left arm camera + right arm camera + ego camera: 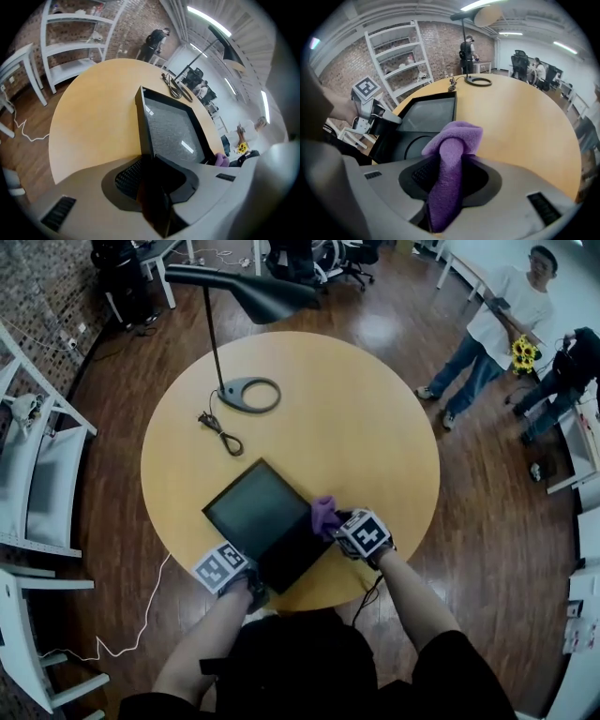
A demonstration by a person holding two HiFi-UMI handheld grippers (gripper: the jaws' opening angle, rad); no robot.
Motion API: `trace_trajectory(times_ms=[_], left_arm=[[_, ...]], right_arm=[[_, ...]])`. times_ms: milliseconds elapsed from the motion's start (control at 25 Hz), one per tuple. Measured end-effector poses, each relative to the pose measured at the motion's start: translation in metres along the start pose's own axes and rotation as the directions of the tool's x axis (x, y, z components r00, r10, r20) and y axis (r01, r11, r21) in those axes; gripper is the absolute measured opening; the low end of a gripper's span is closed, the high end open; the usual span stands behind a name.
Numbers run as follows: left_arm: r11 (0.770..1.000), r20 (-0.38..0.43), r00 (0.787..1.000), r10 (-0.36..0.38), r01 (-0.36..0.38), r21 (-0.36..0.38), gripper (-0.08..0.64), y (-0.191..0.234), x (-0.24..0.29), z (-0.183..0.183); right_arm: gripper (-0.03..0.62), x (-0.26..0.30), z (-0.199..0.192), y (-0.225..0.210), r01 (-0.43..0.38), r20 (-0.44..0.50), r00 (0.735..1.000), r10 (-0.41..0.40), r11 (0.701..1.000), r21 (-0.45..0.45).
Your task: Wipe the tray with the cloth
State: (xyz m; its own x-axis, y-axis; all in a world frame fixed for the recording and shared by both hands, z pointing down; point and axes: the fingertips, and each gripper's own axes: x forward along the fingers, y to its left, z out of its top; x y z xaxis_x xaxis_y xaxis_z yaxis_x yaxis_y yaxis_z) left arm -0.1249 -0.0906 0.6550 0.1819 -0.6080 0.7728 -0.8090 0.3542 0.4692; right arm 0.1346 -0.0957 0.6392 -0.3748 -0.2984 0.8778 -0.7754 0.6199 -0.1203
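Observation:
A black square tray point(258, 512) lies turned diamond-wise on the near part of the round wooden table point(356, 427). My left gripper point(255, 589) is at the tray's near corner. In the left gripper view its jaws are shut on the tray's rim point(143, 126), and the tray's grey floor point(173, 129) stretches away beyond them. My right gripper point(336, 521) is at the tray's right corner, shut on a purple cloth point(324, 515). In the right gripper view the cloth point(450, 154) bunches up out of the jaws, with the tray point(429, 115) just behind it and the left gripper's marker cube point(365, 89) at the left.
A black desk lamp has its base point(248, 394) at the table's far left, with its cord point(220, 432) coiled near the tray. White shelving point(37, 474) stands at the left. Two people point(497, 324) stand at the far right. The table's front edge runs just under both grippers.

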Motion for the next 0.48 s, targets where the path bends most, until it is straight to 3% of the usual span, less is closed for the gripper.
trace_trajectory(times_ms=[120, 280, 360, 440, 480], left_arm=[[0.995, 0.001, 1.0, 0.023, -0.023, -0.101, 0.078, -0.002, -0.002, -0.011], [0.96, -0.034, 0.999, -0.005, -0.004, -0.28, 0.086, -0.014, 0.002, -0.035], [0.959, -0.041, 0.999, -0.017, 0.005, -0.284, 0.097, -0.019, 0.003, -0.041], [0.969, -0.036, 0.999, -0.018, 0.009, -0.247, 0.114, -0.017, 0.0, -0.036], [0.977, -0.024, 1.0, -0.015, 0.01, -0.212, 0.158, -0.015, -0.006, -0.029]], right_arm=[[0.135, 0.003, 0.021, -0.016, -0.004, 0.0, 1.0, 0.004, 0.995, -0.104], [0.135, 0.01, 0.036, -0.045, 0.053, -0.013, 0.998, -0.057, 0.972, -0.231], [0.136, 0.01, 0.041, -0.048, 0.042, -0.009, 0.999, -0.046, 0.965, -0.258], [0.135, 0.011, 0.04, -0.05, 0.038, 0.0, 0.999, -0.04, 0.968, -0.248], [0.135, 0.012, 0.038, -0.053, 0.049, 0.004, 0.999, -0.049, 0.97, -0.239]])
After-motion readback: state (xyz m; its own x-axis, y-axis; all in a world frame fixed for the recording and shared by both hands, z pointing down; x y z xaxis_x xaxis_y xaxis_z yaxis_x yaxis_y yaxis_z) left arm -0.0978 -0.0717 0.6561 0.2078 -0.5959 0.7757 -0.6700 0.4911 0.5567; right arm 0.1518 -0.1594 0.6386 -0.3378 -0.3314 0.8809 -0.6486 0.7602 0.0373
